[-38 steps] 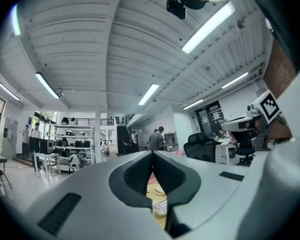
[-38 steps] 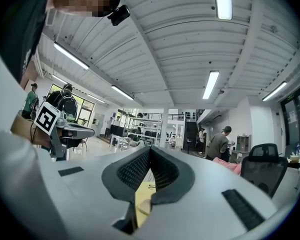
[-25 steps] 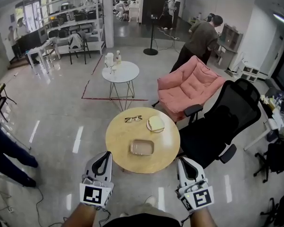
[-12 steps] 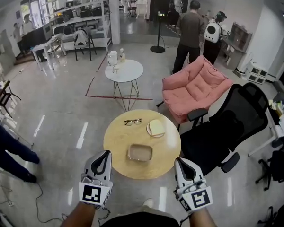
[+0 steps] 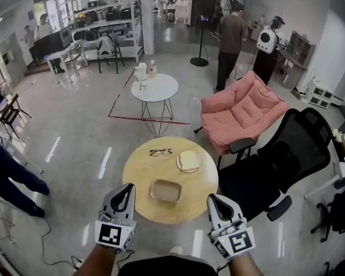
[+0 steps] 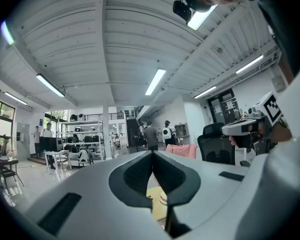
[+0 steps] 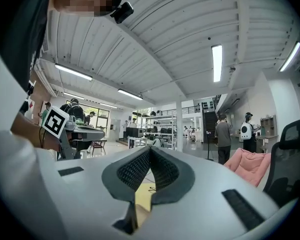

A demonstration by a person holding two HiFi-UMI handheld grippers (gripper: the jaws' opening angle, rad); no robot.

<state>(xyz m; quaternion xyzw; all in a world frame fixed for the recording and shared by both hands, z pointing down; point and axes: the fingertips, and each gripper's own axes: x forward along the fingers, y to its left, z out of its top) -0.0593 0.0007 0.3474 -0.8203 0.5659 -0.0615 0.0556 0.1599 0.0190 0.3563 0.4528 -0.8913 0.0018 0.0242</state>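
Both grippers hang low in front of the person, short of the near edge of the round wooden table (image 5: 139, 174), one on each side of it. The left gripper (image 5: 126, 190) has its jaws pressed together at the tips, with nothing caught between them; in the left gripper view only a sliver of yellow tabletop shows through the gap below the pads. It's the same on the other side: the right gripper (image 5: 213, 200) has its jaws shut tip to tip and carries nothing, and the same yellow wood peeks through underneath. The nearest thing to both is a shallow rectangular dish (image 5: 165, 191), which sits on the near half of the table, roughly midway between the two grippers and clear of both. Farther back on the tabletop lie a pair of glasses (image 5: 160, 152) and, just to their right, a small plate (image 5: 188, 161) with something pale on it, apart from the dish. A black office chair (image 5: 283, 164) stands close to the table on the right, with a pink armchair (image 5: 244, 115) behind it. A small white round table (image 5: 155, 88) stands farther off, and people are standing at the back of the room.
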